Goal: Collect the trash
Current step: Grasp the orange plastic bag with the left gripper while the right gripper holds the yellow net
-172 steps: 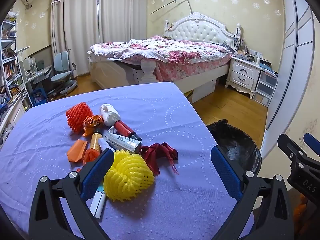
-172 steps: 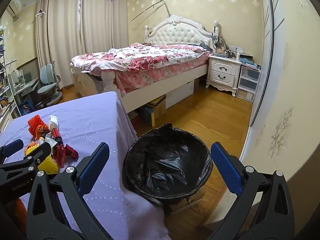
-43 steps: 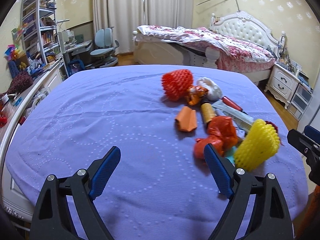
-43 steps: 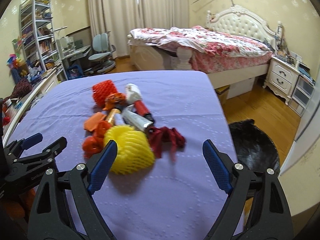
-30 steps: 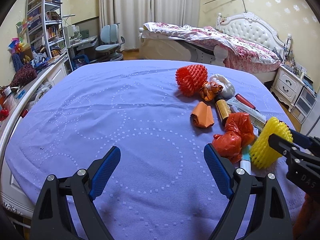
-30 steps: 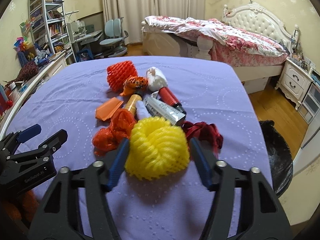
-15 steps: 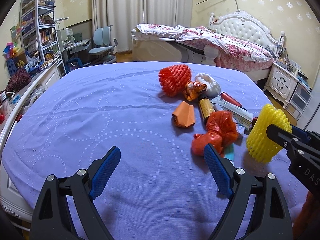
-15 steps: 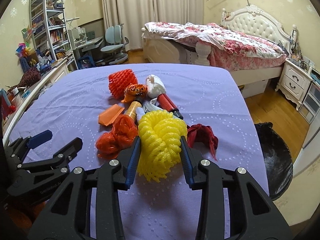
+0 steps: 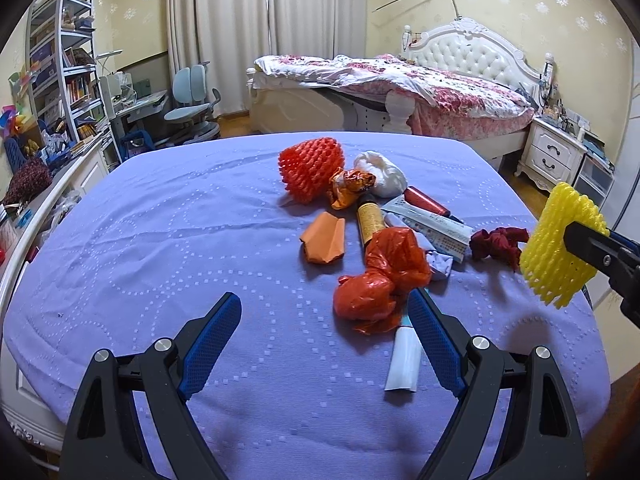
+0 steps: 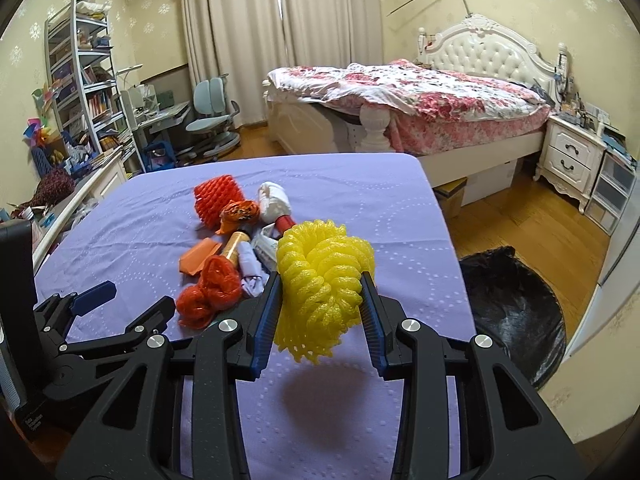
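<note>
Yellow foam net (image 10: 325, 288) hangs clear of the bench (image 10: 352, 200), squeezed between the jaws of our right gripper (image 10: 322, 312); its shadow falls on the purple cloth below. We grip it across the middle, likely so the soft mesh crumples and stays put. Black-lined bin (image 10: 516, 312) stands on the floor just beside the bench's right edge, handy for a short carry. The other trash lies in one cluster: orange bag (image 9: 380, 280), red foam net (image 9: 312, 168), dark red rag (image 9: 498, 242), tubes. Our left gripper (image 9: 326, 334) hovers near the orange bag, jaws spread wide with nothing in them, probably ready for the next piece.
</note>
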`<state>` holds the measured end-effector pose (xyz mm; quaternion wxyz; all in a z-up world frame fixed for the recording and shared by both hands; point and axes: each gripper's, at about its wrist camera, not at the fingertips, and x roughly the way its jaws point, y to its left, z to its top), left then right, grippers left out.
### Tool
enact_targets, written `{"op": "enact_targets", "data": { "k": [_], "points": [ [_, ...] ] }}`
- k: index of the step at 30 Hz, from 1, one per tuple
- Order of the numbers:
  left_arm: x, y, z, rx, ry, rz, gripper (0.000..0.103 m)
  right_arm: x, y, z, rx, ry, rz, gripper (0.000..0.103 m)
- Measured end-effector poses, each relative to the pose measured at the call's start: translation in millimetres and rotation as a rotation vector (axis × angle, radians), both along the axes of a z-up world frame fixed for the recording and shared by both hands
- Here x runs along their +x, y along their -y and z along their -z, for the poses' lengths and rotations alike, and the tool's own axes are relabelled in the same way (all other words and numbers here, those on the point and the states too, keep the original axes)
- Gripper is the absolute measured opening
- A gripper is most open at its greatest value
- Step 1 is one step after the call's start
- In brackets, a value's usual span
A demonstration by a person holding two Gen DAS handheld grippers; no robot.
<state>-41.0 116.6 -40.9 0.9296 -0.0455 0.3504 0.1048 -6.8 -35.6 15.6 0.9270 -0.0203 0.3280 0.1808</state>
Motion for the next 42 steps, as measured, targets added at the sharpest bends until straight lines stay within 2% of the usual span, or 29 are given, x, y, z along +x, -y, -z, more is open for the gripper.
{"op": "enact_targets", "data": {
  "k": [6,8,9,17,27,31,33,36,37,38,42],
  "points": [
    [3.2,8.2,1.9,-0.007,-0.006,0.012,0.084,-0.2,19.6,2.7,-0.011,0.012,0.047,0.037],
    [6.3,10.1,3.8,-0.016,-0.013,0.024,0.076,2.6,26.2,6.1,-0.015,0.005,0.064,0.038],
    [7.7,10.9,5.1,-0.021,-0.018,0.028,0.075,3.8,28.5,7.7,-0.016,0.001,0.070,0.038],
    [22.1,19.6,10.8,0.005,-0.035,0.040,0.075,14.9,41.7,23.2,-0.018,-0.036,0.109,0.038],
    [44.4,18.1,16.2,0.014,-0.064,0.043,0.075,29.2,41.3,35.4,-0.011,-0.071,0.103,0.037],
    [48.5,20.0,19.6,-0.007,-0.083,0.084,0.057,33.1,42.7,38.7,-0.002,-0.085,0.101,0.038],
    [47.6,21.1,18.8,-0.005,-0.078,0.090,0.053,32.7,42.7,39.7,0.001,-0.087,0.099,0.038],
    [44.6,23.1,15.8,-0.005,-0.063,0.100,0.041,32.9,43.1,39.6,0.009,-0.090,0.098,0.038],
    [43.6,23.3,14.5,-0.008,-0.057,0.102,0.036,32.8,43.5,39.6,0.011,-0.090,0.098,0.038],
    [41.6,23.0,13.1,-0.007,-0.055,0.095,0.027,32.8,43.7,39.3,0.013,-0.091,0.096,0.038],
    [40.8,19.9,11.7,-0.040,-0.051,0.098,0.025,32.0,43.2,40.0,0.016,-0.090,0.094,0.038]
  ]
}}
